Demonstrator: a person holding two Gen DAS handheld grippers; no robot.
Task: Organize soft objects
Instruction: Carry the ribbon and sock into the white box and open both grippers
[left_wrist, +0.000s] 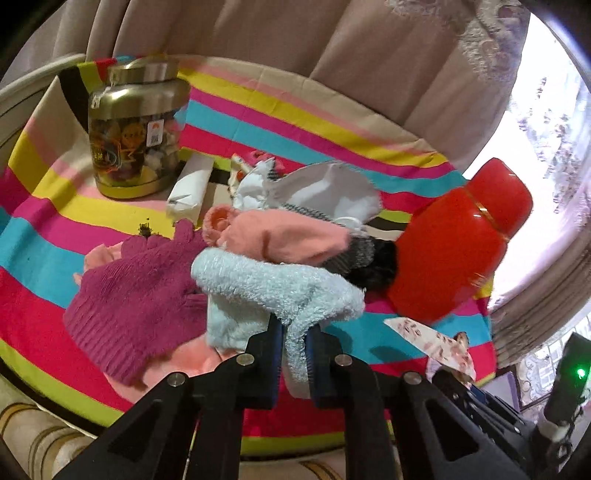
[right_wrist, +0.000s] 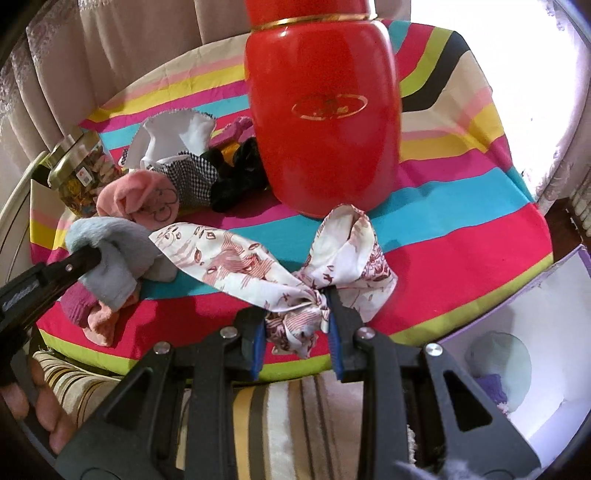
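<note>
Tongs: left (left_wrist: 293, 345) pinch fluffy blue sock (left_wrist: 266, 291), right (right_wrist: 297, 321) clamp printed scarf (right_wrist: 258, 266), hiding its knot.

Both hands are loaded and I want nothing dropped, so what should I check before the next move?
1. Left tool shut on the light blue fuzzy sock: ok.
2. Right tool shut on the printed scarf: ok.
3. Scarf's loose end off the striped cloth: not ok, it trails across it.
4. Red jar upright, clear of both tools: ok.
5. White box has room: cannot tell.
</note>
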